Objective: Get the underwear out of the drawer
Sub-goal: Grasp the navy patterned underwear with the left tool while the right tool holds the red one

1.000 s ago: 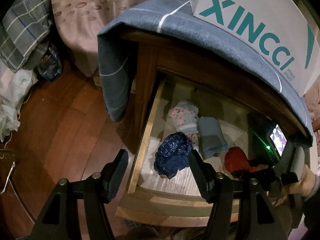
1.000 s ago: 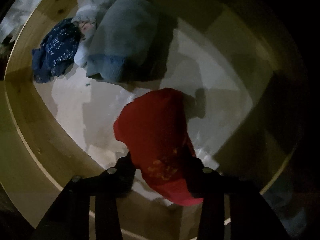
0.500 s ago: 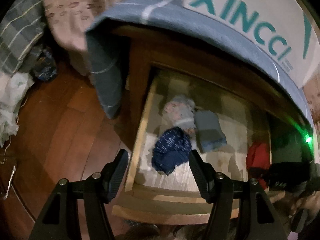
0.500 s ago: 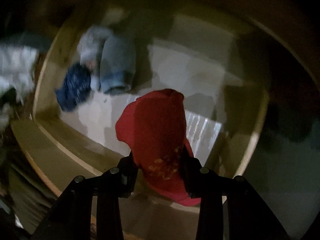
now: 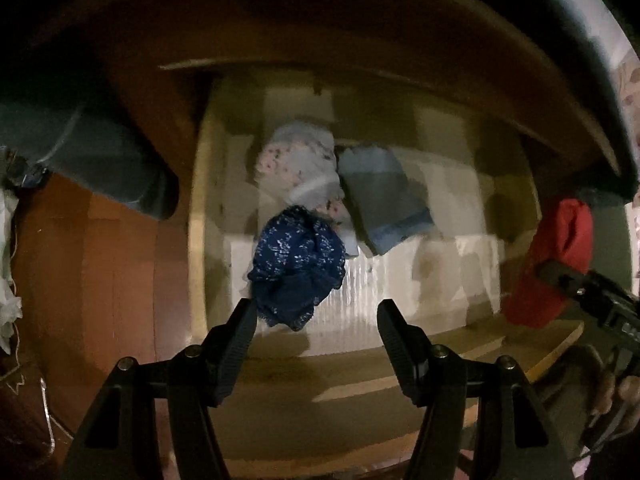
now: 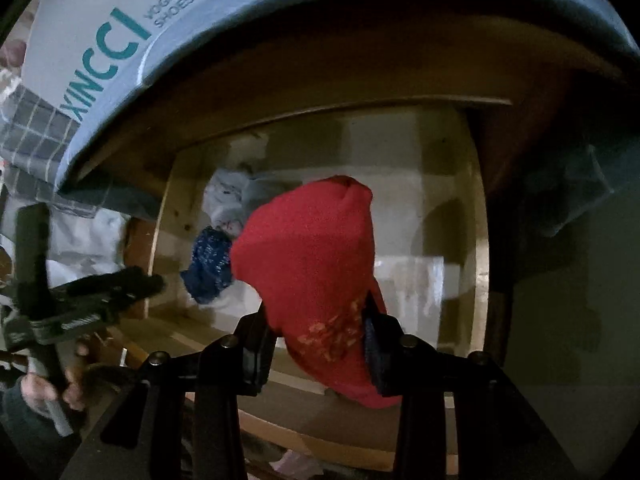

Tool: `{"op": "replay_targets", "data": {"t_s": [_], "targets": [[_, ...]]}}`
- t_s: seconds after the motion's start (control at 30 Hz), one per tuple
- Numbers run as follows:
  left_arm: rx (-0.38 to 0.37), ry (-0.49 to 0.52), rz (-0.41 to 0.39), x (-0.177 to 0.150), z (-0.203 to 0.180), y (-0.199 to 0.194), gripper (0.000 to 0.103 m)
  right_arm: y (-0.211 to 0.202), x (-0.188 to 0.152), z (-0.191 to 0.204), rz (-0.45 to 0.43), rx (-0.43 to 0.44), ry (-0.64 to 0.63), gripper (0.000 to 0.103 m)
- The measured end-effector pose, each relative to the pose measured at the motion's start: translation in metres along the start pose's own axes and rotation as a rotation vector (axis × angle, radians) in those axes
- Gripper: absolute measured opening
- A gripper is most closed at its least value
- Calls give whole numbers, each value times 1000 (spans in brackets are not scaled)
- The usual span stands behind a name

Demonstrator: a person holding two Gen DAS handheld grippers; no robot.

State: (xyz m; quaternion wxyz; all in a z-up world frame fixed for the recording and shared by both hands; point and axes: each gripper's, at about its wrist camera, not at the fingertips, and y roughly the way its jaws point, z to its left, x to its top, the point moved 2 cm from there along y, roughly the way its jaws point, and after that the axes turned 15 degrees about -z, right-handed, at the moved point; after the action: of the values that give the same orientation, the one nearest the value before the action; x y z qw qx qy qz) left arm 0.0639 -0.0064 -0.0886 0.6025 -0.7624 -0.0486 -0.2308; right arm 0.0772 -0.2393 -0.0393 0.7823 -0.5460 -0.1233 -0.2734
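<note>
One red underwear (image 6: 316,276) is clamped in the right gripper (image 6: 320,344) and has risen clear of the drawer (image 5: 198,240) floor, so removal is underway. Left gripper (image 5: 314,332), fingers wide and empty, has dropped toward the navy underwear (image 5: 298,264) by the left wall; open floor lies to its right.
</note>
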Motion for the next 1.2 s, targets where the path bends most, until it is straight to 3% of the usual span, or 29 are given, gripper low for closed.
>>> {"op": "replay_targets", "data": {"t_s": [0.47, 0.7, 0.87, 1.07, 1.2], "targets": [[70, 0, 131, 7, 3, 57, 64, 2, -5, 5, 26, 26, -2, 35], [40, -21, 212, 15, 6, 83, 64, -3, -6, 5, 37, 39, 4, 35], [38, 1, 241, 24, 1, 92, 64, 0, -7, 5, 48, 37, 4, 35], [89, 58, 251, 26, -8, 102, 64, 4, -7, 8, 59, 40, -2, 35], [99, 43, 249, 28, -6, 103, 63, 4, -8, 7, 62, 39, 0, 35]]}}
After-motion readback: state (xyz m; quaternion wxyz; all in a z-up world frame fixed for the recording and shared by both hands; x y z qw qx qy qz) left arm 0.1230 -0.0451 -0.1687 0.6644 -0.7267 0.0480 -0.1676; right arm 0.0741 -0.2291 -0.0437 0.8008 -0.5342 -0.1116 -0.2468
